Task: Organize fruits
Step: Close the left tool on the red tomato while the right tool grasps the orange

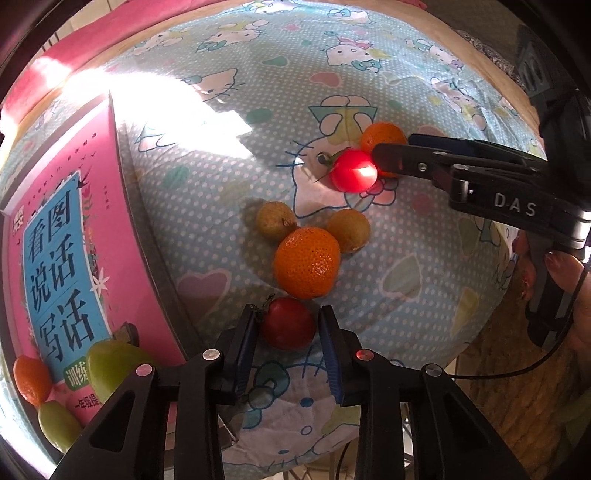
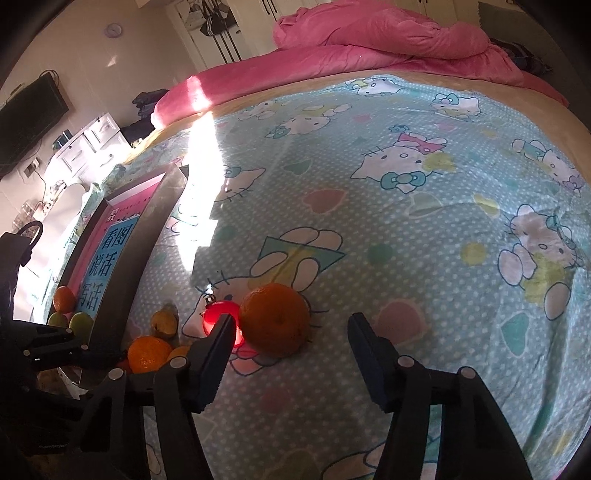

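Note:
Fruits lie on a blue cartoon-cat sheet (image 1: pixel 229 177). My left gripper (image 1: pixel 288 325) is open around a dark red fruit (image 1: pixel 287 323), jaws on either side, not closed. Just beyond lie a big orange (image 1: pixel 307 262) and two brown-green fruits (image 1: pixel 275 220) (image 1: pixel 349 229). Farther off, a bright red fruit (image 1: pixel 352 170) and an orange (image 1: pixel 382 136) sit by my right gripper (image 1: pixel 384 147). In the right wrist view the right gripper (image 2: pixel 291 328) is open around that orange (image 2: pixel 274 319), the red fruit (image 2: pixel 221 317) beside its left finger.
A pink book (image 1: pixel 70 236) lies at the left, carrying a small orange (image 1: pixel 31 378) and two green fruits (image 1: pixel 114 363) (image 1: pixel 57 424) at its near end. A pink quilt (image 2: pixel 388 33) is bunched at the bed's far side. Drawers (image 2: pixel 92 144) stand beyond the bed's left edge.

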Action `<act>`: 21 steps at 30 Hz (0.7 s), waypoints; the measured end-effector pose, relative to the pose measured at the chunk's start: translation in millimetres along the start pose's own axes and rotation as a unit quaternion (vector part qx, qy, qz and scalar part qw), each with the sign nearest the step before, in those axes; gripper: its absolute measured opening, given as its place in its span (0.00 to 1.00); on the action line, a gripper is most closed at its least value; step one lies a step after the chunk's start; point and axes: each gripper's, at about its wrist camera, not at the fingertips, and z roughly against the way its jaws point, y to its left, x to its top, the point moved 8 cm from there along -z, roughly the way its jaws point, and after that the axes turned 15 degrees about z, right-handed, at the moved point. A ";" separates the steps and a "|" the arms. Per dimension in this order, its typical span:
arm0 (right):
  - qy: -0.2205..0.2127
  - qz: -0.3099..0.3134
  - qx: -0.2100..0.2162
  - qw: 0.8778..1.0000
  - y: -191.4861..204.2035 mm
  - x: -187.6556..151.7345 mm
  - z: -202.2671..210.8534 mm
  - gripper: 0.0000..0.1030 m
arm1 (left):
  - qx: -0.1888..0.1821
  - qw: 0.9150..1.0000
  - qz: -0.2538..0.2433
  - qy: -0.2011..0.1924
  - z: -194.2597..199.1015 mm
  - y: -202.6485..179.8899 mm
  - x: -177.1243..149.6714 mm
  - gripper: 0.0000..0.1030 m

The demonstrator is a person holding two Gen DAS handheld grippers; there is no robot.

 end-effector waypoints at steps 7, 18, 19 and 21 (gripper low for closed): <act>-0.011 -0.032 0.051 0.998 3.7 0.6 -5.6 0.42 | 0.001 1.000 -0.001 -0.004 -3.2 -3.9 0.0 0.33; -0.051 -0.065 0.048 0.995 -7.4 -0.8 19.3 0.41 | -0.004 1.000 0.004 -0.005 -4.1 -7.4 0.4 0.30; -0.058 -0.066 0.045 0.995 -8.7 0.6 23.5 0.41 | -0.007 1.000 0.006 -0.005 -4.3 -7.5 0.9 0.30; -0.068 -0.061 0.034 0.995 -9.5 2.8 30.6 0.41 | -0.007 1.000 0.010 -0.001 -6.1 -6.2 2.5 0.29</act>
